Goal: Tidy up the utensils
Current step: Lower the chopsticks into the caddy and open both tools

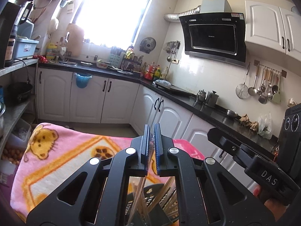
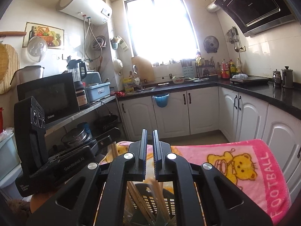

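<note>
Sunlit kitchen cabinets stand behind a table draped in a pink blanket (image 2: pixel 225 156). Both the left tool (image 1: pixel 152 131) and right tool (image 2: pixel 149 137) are closed together, the left seemingly pinching clear plastic. Chopsticks (image 2: pixel 158 197) stand in a black holder (image 2: pixel 150 199) directly beneath; lowering should stay slow and vertical.

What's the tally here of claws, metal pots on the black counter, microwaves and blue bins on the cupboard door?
Claws: 2, left claw and right claw
Metal pots: 2
Microwave: 1
Blue bin: 1
Total: 6
</note>
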The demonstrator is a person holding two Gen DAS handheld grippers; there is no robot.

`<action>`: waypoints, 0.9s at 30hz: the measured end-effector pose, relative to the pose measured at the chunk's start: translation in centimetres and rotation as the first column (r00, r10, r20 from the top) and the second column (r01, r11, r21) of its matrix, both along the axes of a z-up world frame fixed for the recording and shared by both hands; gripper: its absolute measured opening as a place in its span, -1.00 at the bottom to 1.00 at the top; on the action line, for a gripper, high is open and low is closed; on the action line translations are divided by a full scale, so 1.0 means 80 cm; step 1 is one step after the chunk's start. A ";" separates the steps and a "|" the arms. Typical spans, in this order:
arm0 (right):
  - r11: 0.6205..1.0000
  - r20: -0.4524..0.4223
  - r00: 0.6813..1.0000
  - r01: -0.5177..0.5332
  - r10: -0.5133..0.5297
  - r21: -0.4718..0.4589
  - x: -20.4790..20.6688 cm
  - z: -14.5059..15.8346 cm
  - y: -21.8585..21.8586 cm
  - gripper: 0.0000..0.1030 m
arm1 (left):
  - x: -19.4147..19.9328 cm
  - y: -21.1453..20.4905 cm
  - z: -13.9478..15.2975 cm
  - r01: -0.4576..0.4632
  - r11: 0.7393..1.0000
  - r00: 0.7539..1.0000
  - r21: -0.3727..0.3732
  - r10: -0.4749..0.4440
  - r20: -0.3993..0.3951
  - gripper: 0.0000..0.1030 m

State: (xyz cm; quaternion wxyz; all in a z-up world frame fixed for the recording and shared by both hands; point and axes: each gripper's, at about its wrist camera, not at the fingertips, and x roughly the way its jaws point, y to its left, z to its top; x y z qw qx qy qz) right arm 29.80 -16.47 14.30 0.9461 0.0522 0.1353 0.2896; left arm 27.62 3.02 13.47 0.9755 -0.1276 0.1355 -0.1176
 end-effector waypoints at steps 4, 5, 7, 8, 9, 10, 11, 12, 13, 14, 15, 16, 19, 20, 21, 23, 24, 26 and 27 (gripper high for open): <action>1.000 -0.018 1.000 0.004 -0.004 -0.009 0.002 -0.009 0.000 -0.88 | 0.000 -0.002 -0.011 0.010 1.000 1.000 0.004 -0.010 -0.014 -0.95; 1.000 -0.023 1.000 0.002 -0.003 -0.012 0.002 -0.012 0.000 -0.88 | 0.000 -0.002 -0.014 0.012 1.000 1.000 0.005 -0.011 -0.020 -0.95; 1.000 -0.039 0.999 0.005 -0.006 -0.014 0.002 -0.018 -0.001 -0.88 | -0.001 -0.003 -0.020 0.015 1.000 0.999 0.006 -0.015 -0.032 -0.95; 1.000 -0.052 0.999 0.007 -0.008 -0.018 0.002 -0.021 -0.001 -0.88 | -0.001 -0.004 -0.024 0.017 1.000 0.999 0.008 -0.017 -0.043 -0.95; 1.000 -0.065 0.998 0.010 -0.011 -0.023 0.003 -0.024 -0.002 -0.88 | -0.001 -0.004 -0.028 0.019 1.000 0.998 0.011 -0.019 -0.054 -0.95; 1.000 -0.080 0.997 0.011 -0.013 -0.023 0.003 -0.029 -0.003 -0.88 | -0.002 -0.005 -0.030 0.020 1.000 0.998 0.012 -0.019 -0.059 -0.95; 1.000 -0.089 0.996 0.012 -0.014 -0.022 0.002 -0.032 -0.005 -0.88 | -0.004 -0.005 -0.034 0.021 1.000 0.998 0.016 -0.020 -0.067 -0.92; 1.000 -0.101 0.995 0.016 -0.019 -0.025 0.002 -0.037 -0.006 -0.88 | -0.004 -0.005 -0.036 0.021 1.000 0.997 0.018 -0.019 -0.072 -0.90; 0.999 -0.112 0.993 0.020 -0.023 -0.030 0.001 -0.041 -0.007 -0.88 | -0.006 -0.005 -0.039 0.019 1.000 0.997 0.020 -0.017 -0.080 -0.85; 0.999 -0.119 0.993 0.020 -0.024 -0.030 0.000 -0.043 -0.008 -0.88 | -0.008 -0.004 -0.043 0.020 1.000 0.996 0.021 -0.018 -0.090 -0.82; 0.999 -0.126 0.992 0.022 -0.025 -0.028 -0.002 -0.046 -0.009 -0.87 | -0.010 -0.003 -0.045 0.019 1.000 0.996 0.020 -0.017 -0.093 -0.79; 0.999 -0.131 0.991 0.023 -0.027 -0.027 -0.003 -0.048 -0.010 -0.87 | -0.012 -0.003 -0.047 0.015 1.000 0.995 0.022 -0.013 -0.097 -0.72; 0.999 -0.146 0.989 0.027 -0.032 -0.033 -0.008 -0.055 -0.014 -0.87 | -0.019 -0.001 -0.052 0.013 0.999 0.993 0.033 -0.009 -0.120 -0.48; 0.999 -0.153 0.988 0.030 -0.036 -0.038 -0.010 -0.057 -0.015 -0.87 | -0.021 -0.001 -0.053 0.017 0.999 0.992 0.032 -0.013 -0.126 -0.45; 0.999 -0.159 0.987 0.032 -0.039 -0.042 -0.011 -0.058 -0.017 -0.87 | -0.023 0.000 -0.054 0.016 0.999 0.992 0.033 -0.012 -0.129 -0.42; 0.998 -0.170 0.985 0.034 -0.042 -0.047 -0.013 -0.060 -0.019 -0.85 | -0.028 0.000 -0.055 0.014 0.999 0.990 0.044 -0.007 -0.138 -0.21; 0.998 -0.176 0.983 0.038 -0.046 -0.049 -0.016 -0.061 -0.021 -0.75 | -0.031 0.000 -0.056 0.016 0.999 0.990 0.048 -0.009 -0.141 -0.19; 0.998 -0.185 0.981 0.046 -0.054 -0.050 -0.021 -0.063 -0.025 -0.57 | -0.037 0.003 -0.058 0.022 0.999 0.988 0.048 -0.015 -0.151 -0.06; 0.998 -0.189 0.980 0.047 -0.056 -0.051 -0.024 -0.064 -0.027 -0.54 | -0.040 0.003 -0.058 0.023 0.999 0.988 0.047 -0.016 -0.153 -0.02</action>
